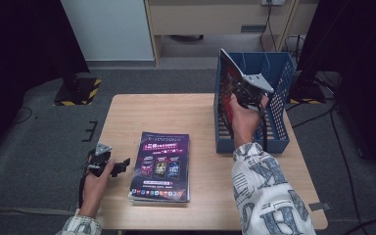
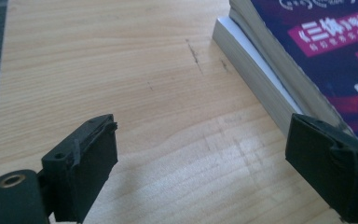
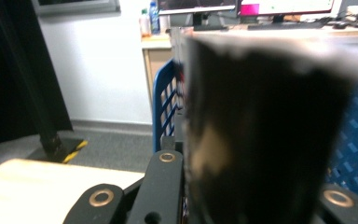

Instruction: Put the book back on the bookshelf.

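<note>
The right tool is clamped on a magazine, held upright over the blue basket at the upper right of the high view. In the right gripper view the magazine stands blurred and dark, close before the lens, with the basket's mesh wall behind it.

The magazine looks thin, light and floppy, with a glossy cover that could slide between the pads. A hold near the spine or low on an edge would likely keep it from sagging; it seems to be held by one edge, though I cannot tell exactly where.

The left tool rests low on the surface at the lower left, jaws wide apart on nothing. In the left gripper view one of its jaws sits just beside the stack of more magazines, which lies flat at the centre of the high view.

The surface is pale wood, smooth, with faint scuffs. Around it lie grey carpet, a yellow-and-black striped base at the upper left, and dark curtains on both sides.
</note>
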`<action>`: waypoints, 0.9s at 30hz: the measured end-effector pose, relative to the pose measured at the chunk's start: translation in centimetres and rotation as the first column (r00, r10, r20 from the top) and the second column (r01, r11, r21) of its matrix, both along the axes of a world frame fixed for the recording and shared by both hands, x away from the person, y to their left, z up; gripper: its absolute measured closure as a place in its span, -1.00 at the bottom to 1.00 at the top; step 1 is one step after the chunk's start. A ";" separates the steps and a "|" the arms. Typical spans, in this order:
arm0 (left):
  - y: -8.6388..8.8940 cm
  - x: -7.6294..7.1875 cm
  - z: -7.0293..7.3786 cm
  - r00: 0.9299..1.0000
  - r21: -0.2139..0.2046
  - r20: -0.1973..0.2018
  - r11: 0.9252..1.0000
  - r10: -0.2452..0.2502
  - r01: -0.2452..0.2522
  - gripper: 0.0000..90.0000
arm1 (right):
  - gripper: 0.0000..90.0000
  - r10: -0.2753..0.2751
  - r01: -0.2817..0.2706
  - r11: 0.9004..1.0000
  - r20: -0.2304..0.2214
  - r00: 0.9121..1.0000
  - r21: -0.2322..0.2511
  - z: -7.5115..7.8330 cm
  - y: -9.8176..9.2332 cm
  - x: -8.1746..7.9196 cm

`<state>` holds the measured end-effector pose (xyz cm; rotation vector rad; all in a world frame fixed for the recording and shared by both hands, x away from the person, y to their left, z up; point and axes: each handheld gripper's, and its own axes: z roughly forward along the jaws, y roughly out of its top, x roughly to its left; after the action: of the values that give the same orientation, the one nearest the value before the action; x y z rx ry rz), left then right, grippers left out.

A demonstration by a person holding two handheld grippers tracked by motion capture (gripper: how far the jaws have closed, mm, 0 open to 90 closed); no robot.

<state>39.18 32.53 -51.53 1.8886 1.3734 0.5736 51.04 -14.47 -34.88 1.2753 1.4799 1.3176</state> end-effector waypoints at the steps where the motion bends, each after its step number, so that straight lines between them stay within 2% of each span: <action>1: 0.2 0.0 0.1 1.000 0.007 0.000 1.000 -0.002 0.002 -0.82 | 0.91 0.004 -0.004 1.000 -0.004 1.000 0.002 -0.2 0.1 0.0; 8: -0.1 -0.1 0.3 1.000 0.007 0.013 1.000 -0.008 0.008 -0.82 | 0.90 0.012 -0.012 1.000 -0.019 1.000 0.006 -1.5 0.1 -0.7; 18: -0.1 -0.1 0.4 1.000 0.010 0.012 1.000 -0.010 0.010 -0.82 | 0.86 0.040 -0.041 0.999 -0.034 0.999 -0.027 -2.4 0.0 -2.6; 22: -0.1 -0.1 0.5 1.000 0.011 0.016 1.000 -0.011 0.010 -0.82 | 0.78 0.065 -0.067 0.996 -0.044 0.997 -0.052 -2.1 0.2 -2.6; 25: -0.1 -0.1 0.5 1.000 0.012 0.015 1.000 -0.011 0.011 -0.82 | 0.69 0.100 -0.103 0.994 -0.061 0.993 -0.046 -1.8 0.2 -2.1; 27: -0.1 -0.1 0.5 1.000 0.011 0.014 1.000 -0.010 0.010 -0.82 | 0.73 0.116 -0.119 0.992 -0.069 0.991 -0.043 -1.8 0.1 -1.8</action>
<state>39.07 32.40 -51.05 1.8957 1.3535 0.5894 49.25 -14.38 -36.67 1.2278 1.6452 1.3187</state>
